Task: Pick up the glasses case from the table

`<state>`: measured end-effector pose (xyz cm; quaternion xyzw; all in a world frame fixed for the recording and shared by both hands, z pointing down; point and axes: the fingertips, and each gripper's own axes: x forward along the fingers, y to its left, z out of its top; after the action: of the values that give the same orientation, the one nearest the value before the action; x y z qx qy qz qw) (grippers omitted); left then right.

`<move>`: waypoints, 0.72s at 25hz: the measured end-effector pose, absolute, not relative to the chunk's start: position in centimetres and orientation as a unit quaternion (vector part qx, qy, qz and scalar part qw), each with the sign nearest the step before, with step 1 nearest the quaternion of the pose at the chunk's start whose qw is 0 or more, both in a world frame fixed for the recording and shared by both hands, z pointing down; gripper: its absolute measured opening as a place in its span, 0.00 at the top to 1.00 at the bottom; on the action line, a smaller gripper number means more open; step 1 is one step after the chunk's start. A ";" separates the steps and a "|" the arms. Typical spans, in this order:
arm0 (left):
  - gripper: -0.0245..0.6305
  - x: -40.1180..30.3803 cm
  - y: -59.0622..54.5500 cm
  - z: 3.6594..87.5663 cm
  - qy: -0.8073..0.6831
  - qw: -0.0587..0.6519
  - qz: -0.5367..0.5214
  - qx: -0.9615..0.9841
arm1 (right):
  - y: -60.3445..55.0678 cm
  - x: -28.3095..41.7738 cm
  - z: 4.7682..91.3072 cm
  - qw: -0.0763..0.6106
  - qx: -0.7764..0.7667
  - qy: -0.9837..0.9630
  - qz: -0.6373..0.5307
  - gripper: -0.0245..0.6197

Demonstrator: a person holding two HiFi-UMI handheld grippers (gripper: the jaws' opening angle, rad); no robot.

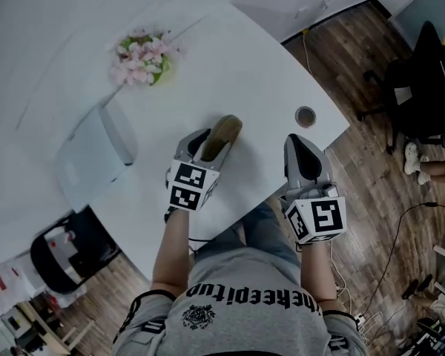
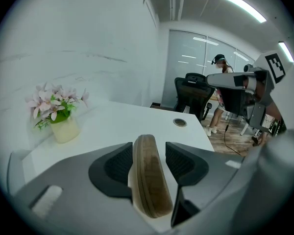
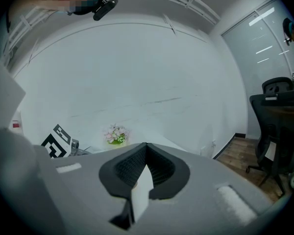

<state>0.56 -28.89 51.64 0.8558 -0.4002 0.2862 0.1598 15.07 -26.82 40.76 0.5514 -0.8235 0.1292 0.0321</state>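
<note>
Glasses case point(image 2: 148, 182) stands between parted jaws of left tongs point(image 2: 148, 153) (on table point(image 2: 132, 121)).

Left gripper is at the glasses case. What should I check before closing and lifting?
1. Glasses case between the left gripper's jaws: ok, it lies lengthwise between them.
2. Pads pressing on the case: not ok, the jaws stand open with a gap beside it.
3. Right gripper out of the way: ok, shut, empty, off to the side.
4. Flower vase clear of the lift: ok, far back on the table.
5. Underside of the case free to lift: cannot tell, hidden by the jaws.
</note>
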 end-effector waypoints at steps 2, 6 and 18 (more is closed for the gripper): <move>0.59 0.7 -29.1 52.2 -0.396 0.165 0.292 0.855 | -27.0 15.2 40.9 0.034 0.552 -0.823 0.131 0.96; 0.52 0.8 -29.5 53.2 -0.394 0.174 0.300 0.851 | -27.2 15.6 41.2 0.039 0.554 -0.821 0.133 0.96; 0.46 1.3 -29.8 56.1 -0.371 0.200 0.335 0.843 | -28.5 16.3 42.3 0.047 0.556 -0.817 0.145 0.96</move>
<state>1.35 -29.77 56.11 0.8430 -0.3705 0.3347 0.2001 16.30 -28.47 42.29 0.5557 -0.8174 0.1449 0.0466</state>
